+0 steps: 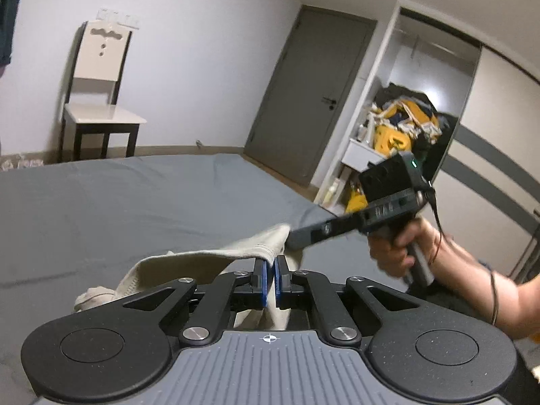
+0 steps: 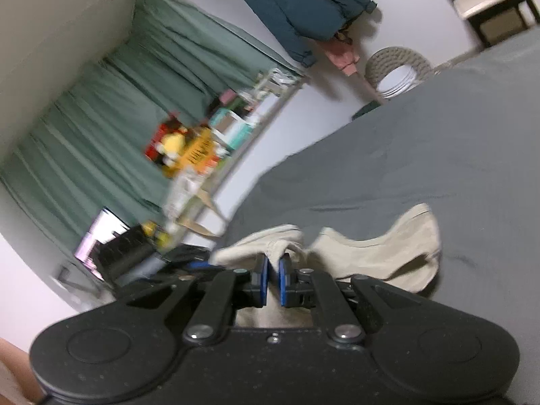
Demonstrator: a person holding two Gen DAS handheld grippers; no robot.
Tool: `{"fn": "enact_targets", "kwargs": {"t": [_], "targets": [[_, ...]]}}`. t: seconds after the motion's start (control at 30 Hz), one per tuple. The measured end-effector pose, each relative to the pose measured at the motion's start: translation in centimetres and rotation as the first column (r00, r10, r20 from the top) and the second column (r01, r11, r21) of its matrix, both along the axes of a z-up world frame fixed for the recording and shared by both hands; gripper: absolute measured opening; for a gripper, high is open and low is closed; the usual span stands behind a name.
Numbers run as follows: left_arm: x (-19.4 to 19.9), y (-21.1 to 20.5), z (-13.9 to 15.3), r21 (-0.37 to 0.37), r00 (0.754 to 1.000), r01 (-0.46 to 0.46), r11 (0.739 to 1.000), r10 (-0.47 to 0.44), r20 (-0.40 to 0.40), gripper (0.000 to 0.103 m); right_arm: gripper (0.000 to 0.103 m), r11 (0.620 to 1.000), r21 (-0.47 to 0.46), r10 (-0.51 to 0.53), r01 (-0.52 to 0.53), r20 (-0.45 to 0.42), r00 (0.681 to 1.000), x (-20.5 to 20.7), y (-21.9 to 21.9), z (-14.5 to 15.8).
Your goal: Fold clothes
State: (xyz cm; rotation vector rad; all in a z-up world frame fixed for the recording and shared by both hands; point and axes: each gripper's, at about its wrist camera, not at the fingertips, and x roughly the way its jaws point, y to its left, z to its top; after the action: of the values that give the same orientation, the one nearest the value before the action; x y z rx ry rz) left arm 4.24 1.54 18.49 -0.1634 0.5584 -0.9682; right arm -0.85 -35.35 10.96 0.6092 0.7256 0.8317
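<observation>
Both tools, the left tool (image 1: 270, 278) and the right tool (image 2: 273, 281), are pinching the beige garment (image 1: 236, 253) at mid-frame, jaws nearly closed on its edge, while it is sagging lower left toward the grey bed (image 1: 135, 202).

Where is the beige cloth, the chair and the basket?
beige cloth (image 1: 216, 254): left wrist view, top folded edge.
chair (image 1: 104, 114): left wrist view, pale seat.
basket (image 2: 388, 59): right wrist view, woven rim.
</observation>
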Motion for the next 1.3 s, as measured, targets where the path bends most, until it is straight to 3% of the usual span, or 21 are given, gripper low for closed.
{"fn": "enact_targets", "kwargs": {"t": [0.2,0.23,0.3,0.37,0.47,0.5,0.53,0.67,0.77,0.83,1.0,1.2,1.27,1.3], "targets": [[1.4,1.1,-1.0,-0.035,0.993,-0.054,0.998,0.05,-0.107,0.004,0.019,0.972,-0.234,0.05,-0.001,0.204,0.978,-2.0,2.2,2.2],[1.6,1.1,-1.2,-0.033,0.992,-0.056,0.998,0.052,-0.111,0.004,0.03,0.961,-0.275,0.069,0.002,0.247,0.967,-2.6,2.6,2.7],[1.8,1.0,-1.7,-0.026,0.99,-0.064,0.998,0.06,-0.128,0.004,0.045,0.925,-0.377,0.103,0.052,0.38,0.919,-4.4,4.0,3.7],[1.9,0.8,-2.1,-0.021,0.989,-0.059,0.998,0.055,-0.14,0.004,0.049,0.877,-0.466,0.152,0.117,0.5,0.853,-6.2,5.4,4.6],[2.0,0.6,-2.3,-0.032,0.987,-0.036,0.999,0.03,-0.158,0.004,0.048,0.762,-0.607,0.311,0.226,0.649,0.695,-8.8,9.0,4.8],[2.0,0.6,-2.4,-0.043,0.986,-0.03,0.999,0.023,-0.168,0.004,0.047,0.717,-0.642,0.369,0.271,0.679,0.634,-9.7,10.2,4.8],[2.1,0.8,-2.3,-0.052,0.985,-0.031,0.998,0.022,-0.171,0.004,0.044,0.658,-0.686,0.429,0.311,0.681,0.594,-10.2,11.6,4.3],[2.2,0.7,-2.1,-0.078,0.983,-0.021,0.997,0.007,-0.183,0.004,0.032,0.439,-0.817,0.646,0.375,0.577,0.501,-11.6,15.6,1.8],[1.9,0.8,-2.1,-0.088,0.983,-0.008,0.996,-0.008,-0.184,0.004,0.031,0.338,-0.816,0.713,0.469,0.547,0.438,-12.3,17.4,0.3],[1.8,0.8,-2.0,-0.093,0.982,-0.002,0.996,-0.016,-0.186,0.004,0.029,0.311,-0.824,0.733,0.473,0.525,0.433,-12.4,18.0,0.0],[1.4,1.1,-1.9,-0.098,0.981,0.012,0.995,-0.03,-0.189,0.004,0.026,0.288,-0.833,0.759,0.473,0.5,0.417,-12.8,18.7,-0.5],[1.0,1.4,-2.0,-0.102,0.98,0.018,0.995,-0.038,-0.195,0.004,0.023,0.302,-0.833,0.759,0.463,0.504,0.411,-12.8,18.6,-0.4],[1.2,1.7,-1.9,-0.099,0.981,0.011,0.995,-0.03,-0.194,0.004,0.011,0.307,-0.836,0.755,0.454,0.505,0.419,-12.6,18.3,-0.4],[1.2,1.8,-2.0,-0.095,0.98,0.009,0.995,-0.027,-0.196,0.004,0.009,0.31,-0.838,0.752,0.449,0.505,0.423,-12.6,18.2,-0.3]]}}
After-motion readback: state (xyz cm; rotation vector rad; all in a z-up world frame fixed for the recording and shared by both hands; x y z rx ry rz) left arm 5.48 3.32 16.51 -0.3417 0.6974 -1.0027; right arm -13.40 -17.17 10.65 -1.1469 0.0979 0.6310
